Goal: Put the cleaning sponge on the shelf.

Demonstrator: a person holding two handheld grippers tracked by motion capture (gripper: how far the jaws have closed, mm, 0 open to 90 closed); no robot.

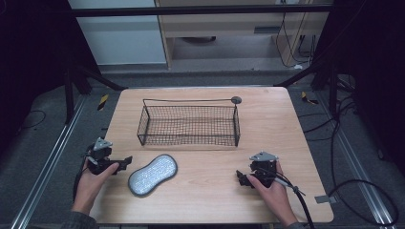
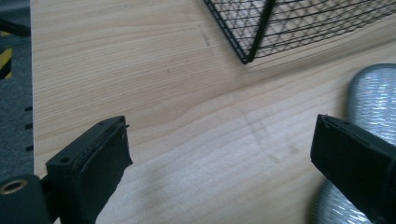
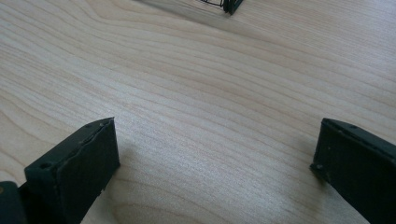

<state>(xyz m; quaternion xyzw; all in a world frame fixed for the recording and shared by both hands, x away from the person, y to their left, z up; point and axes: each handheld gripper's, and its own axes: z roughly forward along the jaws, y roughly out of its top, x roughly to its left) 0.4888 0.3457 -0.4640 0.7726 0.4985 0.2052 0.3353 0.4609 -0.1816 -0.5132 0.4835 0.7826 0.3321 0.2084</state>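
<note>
A black wire basket (image 1: pixel 189 125) stands empty at the middle of the wooden table (image 1: pixel 267 114). In front of it, left of centre, lies a flat silvery peanut-shaped pad (image 1: pixel 153 174). My left gripper (image 1: pixel 125 162) rests low at the table's left, held by a hand, open, jaws pointing right toward the pad. From the left gripper view the pad (image 2: pixel 373 100) lies just beyond the right jaw and the basket corner (image 2: pixel 247 51) is ahead. My right gripper (image 1: pixel 240 177) sits at the front right, open, with bare wood between its jaws (image 3: pixel 215 140).
A small round grey disc (image 1: pixel 236 99) lies at the basket's back right corner. A grey tab (image 1: pixel 325 199) sticks out at the table's right front edge. Cables trail on the floor to the right. The basket's corner (image 3: pixel 232 5) shows far ahead in the right gripper view.
</note>
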